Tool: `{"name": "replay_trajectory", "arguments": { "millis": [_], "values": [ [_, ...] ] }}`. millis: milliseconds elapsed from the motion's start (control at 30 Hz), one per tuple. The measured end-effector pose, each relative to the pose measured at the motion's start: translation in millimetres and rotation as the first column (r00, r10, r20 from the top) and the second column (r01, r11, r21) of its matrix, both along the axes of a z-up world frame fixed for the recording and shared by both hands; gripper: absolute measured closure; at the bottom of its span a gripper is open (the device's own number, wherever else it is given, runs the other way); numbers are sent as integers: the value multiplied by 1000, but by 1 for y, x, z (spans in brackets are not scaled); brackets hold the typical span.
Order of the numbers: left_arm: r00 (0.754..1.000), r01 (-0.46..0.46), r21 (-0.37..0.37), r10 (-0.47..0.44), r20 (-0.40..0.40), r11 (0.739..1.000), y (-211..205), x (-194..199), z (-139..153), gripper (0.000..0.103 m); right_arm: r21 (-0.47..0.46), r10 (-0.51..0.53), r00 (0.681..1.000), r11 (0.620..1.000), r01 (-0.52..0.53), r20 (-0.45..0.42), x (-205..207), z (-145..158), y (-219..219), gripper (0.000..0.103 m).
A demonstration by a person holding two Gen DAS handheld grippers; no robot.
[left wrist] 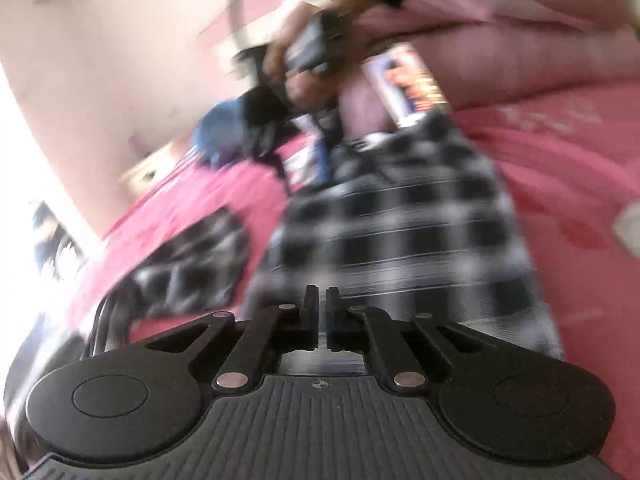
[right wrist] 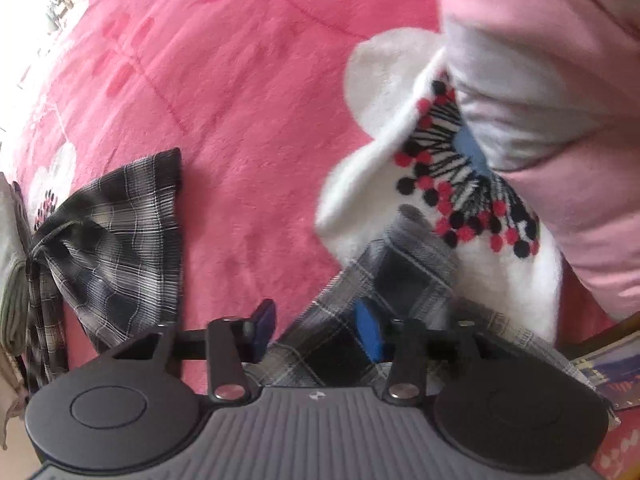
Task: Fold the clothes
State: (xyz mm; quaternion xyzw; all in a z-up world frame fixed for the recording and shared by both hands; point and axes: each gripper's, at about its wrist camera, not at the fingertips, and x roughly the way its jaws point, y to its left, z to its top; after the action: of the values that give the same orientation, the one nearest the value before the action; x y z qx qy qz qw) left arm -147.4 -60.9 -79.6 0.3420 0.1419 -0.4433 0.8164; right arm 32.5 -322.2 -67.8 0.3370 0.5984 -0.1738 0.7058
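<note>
Pink blanket (right wrist: 248, 92) below: left gripper (left wrist: 321, 300) fingers closed; right gripper (right wrist: 316, 328) fingers parted astride plaid shirt (right wrist: 340, 344), pointing steeply down.

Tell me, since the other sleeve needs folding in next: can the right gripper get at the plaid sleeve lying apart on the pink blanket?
Probably yes: the plaid sleeve lies uncovered on the pink blanket, but the right gripper straddles other plaid cloth first.

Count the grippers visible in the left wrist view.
2: the left gripper in the foreground over the plaid shirt, and the right gripper, blurred, in a hand beyond.
</note>
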Motion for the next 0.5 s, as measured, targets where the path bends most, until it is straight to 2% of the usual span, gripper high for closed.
{"name": "replay_trajectory", "arguments": {
  "millis": [33, 133, 233, 333, 400, 500],
  "values": [
    [1000, 12, 11, -12, 3, 1000, -1, -4, -2, 100, -1, -2, 1000, 1000, 2, 12, -6, 0, -1, 78],
    [1000, -7, 25, 7, -10, 1000, -3, -1, -5, 100, 3, -1, 998, 1000, 1, 59, -22, 1, -4, 94],
    [995, -83, 19, 84, -44, 996, -1, 16, -5, 98, -11, 22, 993, 1000, -21, 119, -39, 11, -1, 94],
    [978, -186, -5, 185, -99, 982, 3, 39, 0, 97, -67, 98, 979, 994, -87, 181, -47, 30, 4, 94],
    [967, -234, -12, 231, -111, 972, 3, 53, 2, 90, -80, 111, 979, 992, -99, 172, -46, 36, 1, 94],
    [952, -275, -21, 270, -141, 961, 2, 75, 4, 70, -80, 55, 987, 996, -43, 150, -41, 39, -12, 89]
  ]
}}
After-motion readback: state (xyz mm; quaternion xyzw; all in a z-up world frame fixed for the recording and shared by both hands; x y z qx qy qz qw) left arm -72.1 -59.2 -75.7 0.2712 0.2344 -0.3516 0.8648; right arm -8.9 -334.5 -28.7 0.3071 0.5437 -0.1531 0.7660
